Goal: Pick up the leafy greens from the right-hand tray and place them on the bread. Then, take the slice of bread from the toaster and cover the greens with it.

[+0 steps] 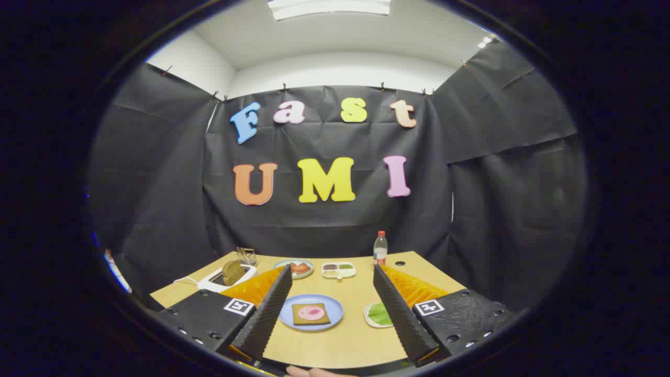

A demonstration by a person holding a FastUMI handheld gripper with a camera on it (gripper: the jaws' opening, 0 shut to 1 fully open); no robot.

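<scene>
My gripper (333, 277) is open, held above the near side of the wooden table (340, 343) with nothing between its fingers. Below and between the fingers a blue plate (335, 310) carries a brown bread slice (310, 313) topped with a pink round of meat. The leafy greens (379, 314) lie on a small white tray just inside the right finger, which hides part of them. Behind the left finger a white toaster (229, 276) holds a brown bread slice (232, 272) standing up out of its slot.
At the table's far side stand a plate with red food (296, 268), a white divided dish with seasonings (338, 269) and a red-capped bottle (380, 248). A small metal rack (245, 256) sits behind the toaster. Black cloth walls close the booth.
</scene>
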